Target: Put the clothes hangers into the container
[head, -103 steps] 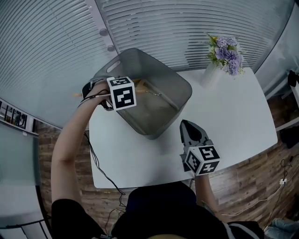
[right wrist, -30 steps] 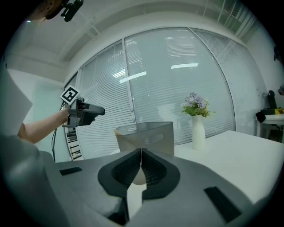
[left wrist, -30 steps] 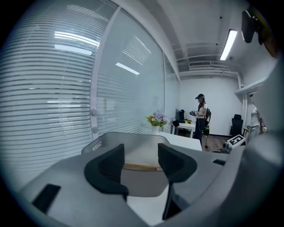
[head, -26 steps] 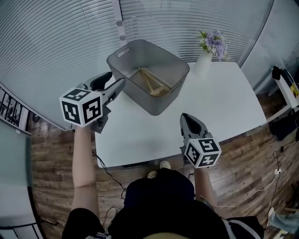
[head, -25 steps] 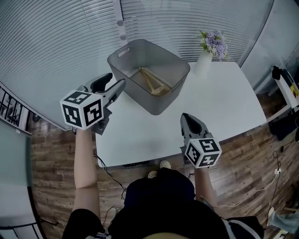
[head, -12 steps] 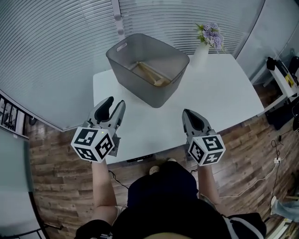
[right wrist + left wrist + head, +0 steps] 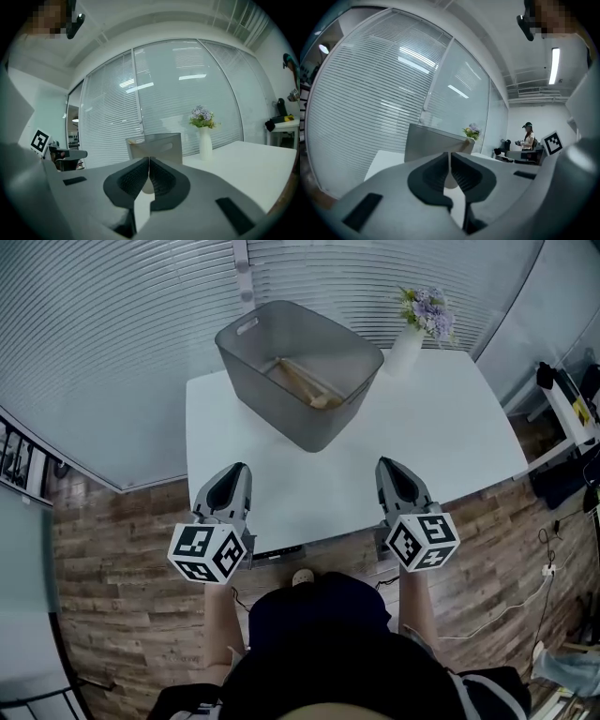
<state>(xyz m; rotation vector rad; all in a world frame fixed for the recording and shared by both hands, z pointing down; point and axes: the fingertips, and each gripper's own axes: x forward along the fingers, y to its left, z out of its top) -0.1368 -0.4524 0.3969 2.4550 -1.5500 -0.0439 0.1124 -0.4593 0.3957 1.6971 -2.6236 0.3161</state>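
The grey plastic container stands at the back left of the white table. Wooden clothes hangers lie inside it. My left gripper hovers at the table's near edge, well short of the container; its jaws have just been closing and stand shut with nothing between them. My right gripper is level with it to the right, shut and empty too. In the left gripper view the gripper points at the container. The right gripper view has the gripper facing the container.
A white vase of purple flowers stands at the table's back, right of the container; its place in the right gripper view is. Window blinds run behind the table. Wooden floor lies around it. A person stands far off in the room.
My left gripper has come down from beside the container's left to the table's near edge, and its jaws have gone from open to shut. The right gripper has hardly moved.
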